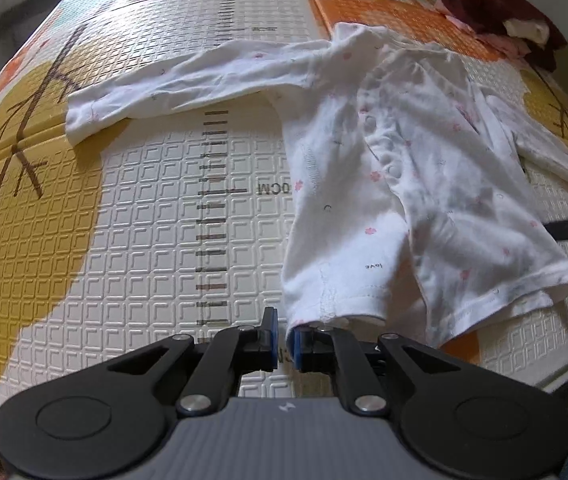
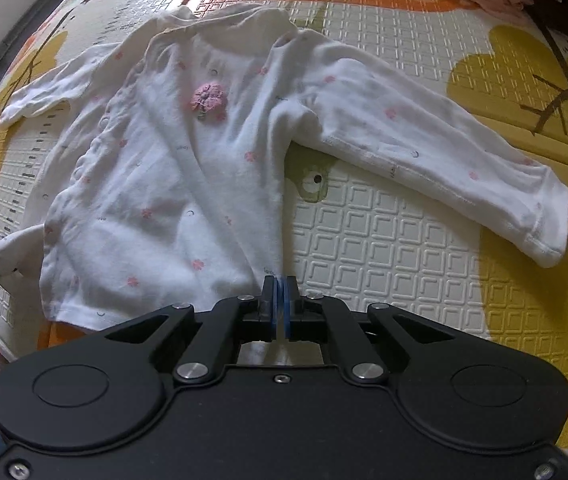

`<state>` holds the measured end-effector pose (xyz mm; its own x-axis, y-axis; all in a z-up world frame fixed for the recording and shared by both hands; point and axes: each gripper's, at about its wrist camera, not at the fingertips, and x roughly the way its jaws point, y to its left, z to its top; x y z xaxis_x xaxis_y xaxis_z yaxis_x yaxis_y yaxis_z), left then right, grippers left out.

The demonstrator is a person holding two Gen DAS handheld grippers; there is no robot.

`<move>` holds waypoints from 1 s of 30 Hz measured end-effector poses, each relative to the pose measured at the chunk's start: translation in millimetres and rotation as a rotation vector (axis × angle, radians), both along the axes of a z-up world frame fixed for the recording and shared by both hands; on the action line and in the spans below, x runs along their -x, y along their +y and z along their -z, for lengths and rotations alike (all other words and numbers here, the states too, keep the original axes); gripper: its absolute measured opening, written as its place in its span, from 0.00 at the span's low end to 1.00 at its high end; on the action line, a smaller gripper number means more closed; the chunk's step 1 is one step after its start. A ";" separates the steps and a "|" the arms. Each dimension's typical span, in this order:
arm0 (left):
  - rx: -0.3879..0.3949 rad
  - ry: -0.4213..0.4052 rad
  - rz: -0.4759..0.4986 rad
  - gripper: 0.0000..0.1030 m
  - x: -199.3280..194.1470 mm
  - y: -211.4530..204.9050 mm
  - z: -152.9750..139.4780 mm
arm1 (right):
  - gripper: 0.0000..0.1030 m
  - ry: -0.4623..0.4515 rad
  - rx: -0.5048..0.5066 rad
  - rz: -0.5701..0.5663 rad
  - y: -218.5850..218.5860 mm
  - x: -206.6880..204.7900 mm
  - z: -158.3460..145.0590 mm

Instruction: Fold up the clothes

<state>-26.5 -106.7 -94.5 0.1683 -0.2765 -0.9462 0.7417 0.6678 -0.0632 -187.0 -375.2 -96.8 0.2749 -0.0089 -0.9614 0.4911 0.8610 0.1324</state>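
White baby top, pinched at its hem by both my claws.

My right claw has its blue pads pressed together on the hem corner nearest it. The body of the top spreads flat on the play mat ahead and to the left of that claw, and one sleeve stretches ahead to its right. My left claw is nearly together, with a thin gap between the pads. The other hem corner sits at its tips and is drawn to a point there. From this claw the top runs ahead and to the right, its other sleeve lying ahead to the left. A pink flower sits on the chest. A pile of dark clothes lies far ahead, beyond the collar.
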 end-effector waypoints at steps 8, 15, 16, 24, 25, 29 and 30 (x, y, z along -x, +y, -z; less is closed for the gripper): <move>0.015 -0.021 0.036 0.17 4.4 2.9 -10.1 | 0.10 -0.102 0.015 0.006 0.5 1.9 -22.6; 0.032 -0.135 0.071 0.22 13.3 -3.0 -27.0 | 0.17 -0.199 -0.046 -0.136 31.0 -15.7 -46.9; 0.033 -0.147 0.086 0.24 15.7 -5.1 -28.9 | 0.17 -0.206 -0.060 -0.171 38.1 -19.0 -47.9; 0.037 -0.168 0.175 0.32 31.5 -18.0 -28.6 | 0.18 -0.217 -0.166 -0.355 83.5 -44.3 -41.9; 0.036 -0.172 0.186 0.32 33.5 -19.1 -28.0 | 0.18 -0.217 -0.175 -0.368 87.5 -46.7 -40.6; 0.031 -0.193 0.239 0.36 41.1 -24.5 -26.1 | 0.21 -0.200 -0.203 -0.423 101.7 -55.9 -33.2; 0.030 -0.195 0.248 0.36 41.9 -25.5 -25.4 | 0.21 -0.195 -0.208 -0.436 104.8 -57.5 -30.8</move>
